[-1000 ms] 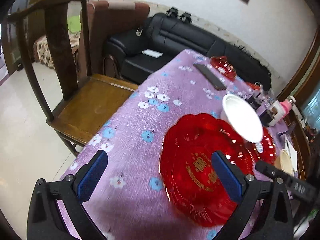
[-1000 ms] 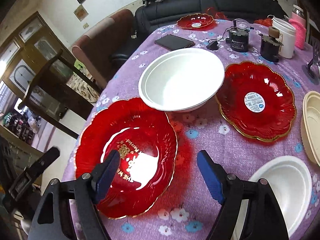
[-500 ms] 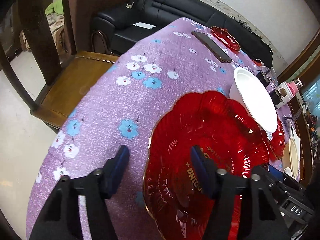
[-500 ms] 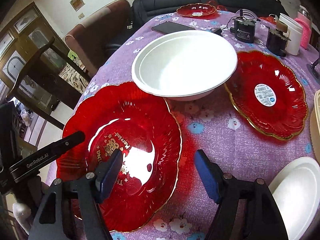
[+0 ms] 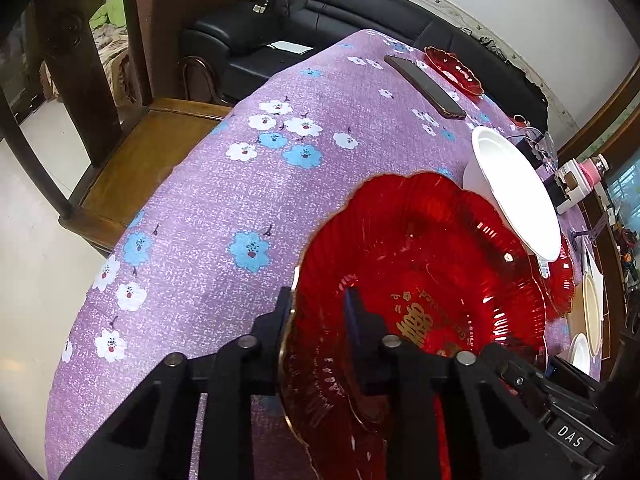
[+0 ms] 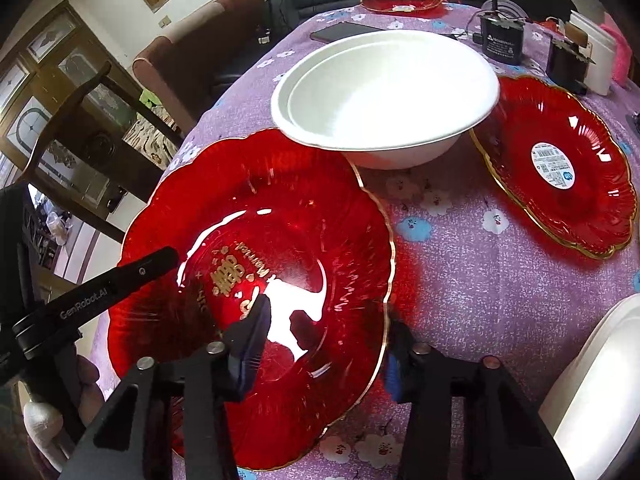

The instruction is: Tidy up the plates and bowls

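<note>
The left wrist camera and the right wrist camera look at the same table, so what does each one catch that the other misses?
Only the left wrist view shows the wooden chair seat beside the table and the left gripper shut on the near rim of the big red plate.

Only the right wrist view shows the barcode sticker on the second red plate, and the right gripper straddling the big plate's other edge.

Both show the big plate, the white bowl, the phone and the small red dish.
</note>
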`<state>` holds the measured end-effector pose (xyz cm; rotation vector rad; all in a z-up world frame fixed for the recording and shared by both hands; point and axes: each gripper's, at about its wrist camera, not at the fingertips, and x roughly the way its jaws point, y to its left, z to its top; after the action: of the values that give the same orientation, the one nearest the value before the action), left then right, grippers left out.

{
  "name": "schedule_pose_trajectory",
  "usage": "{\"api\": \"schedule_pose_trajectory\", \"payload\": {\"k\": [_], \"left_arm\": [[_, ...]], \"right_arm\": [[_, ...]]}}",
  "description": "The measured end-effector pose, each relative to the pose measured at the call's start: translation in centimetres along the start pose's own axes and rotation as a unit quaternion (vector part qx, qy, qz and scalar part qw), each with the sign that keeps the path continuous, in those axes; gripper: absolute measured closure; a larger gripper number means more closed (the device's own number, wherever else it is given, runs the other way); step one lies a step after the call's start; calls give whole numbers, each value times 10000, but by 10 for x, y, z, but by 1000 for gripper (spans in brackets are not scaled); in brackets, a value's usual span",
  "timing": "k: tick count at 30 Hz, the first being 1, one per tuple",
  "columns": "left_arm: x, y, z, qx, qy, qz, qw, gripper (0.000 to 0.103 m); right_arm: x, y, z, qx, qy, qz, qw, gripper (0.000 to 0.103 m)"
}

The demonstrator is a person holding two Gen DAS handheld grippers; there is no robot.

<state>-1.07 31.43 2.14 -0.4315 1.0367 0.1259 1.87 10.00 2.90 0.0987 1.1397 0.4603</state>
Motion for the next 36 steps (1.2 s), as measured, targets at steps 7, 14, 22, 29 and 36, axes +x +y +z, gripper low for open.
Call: {"api": "schedule_pose_trajectory", "payload": {"k": [7, 14, 22, 29, 36], "left_arm": [[-3, 8, -1, -202, -27, -93, 9997, 86], [-25, 6, -7, -116, -345, 32, 9993, 86], [-48, 13, -18, -135, -560, 46, 9983, 86], [-54, 23, -34, -296, -604, 16, 9977, 86], [-72, 29, -48, -371, -916, 3, 9951, 86]], "right_arm": [[-2, -10, -1, 188, -59, 0, 9998, 76], [-11, -7, -7, 124, -168, 141, 9997, 78], [-18, 2, -20, 2, -202, 327, 9993, 78], [-24, 7, -29, -69, -287, 454, 9985, 78], [-43, 21, -43, -404, -621, 402, 9964, 78]]}}
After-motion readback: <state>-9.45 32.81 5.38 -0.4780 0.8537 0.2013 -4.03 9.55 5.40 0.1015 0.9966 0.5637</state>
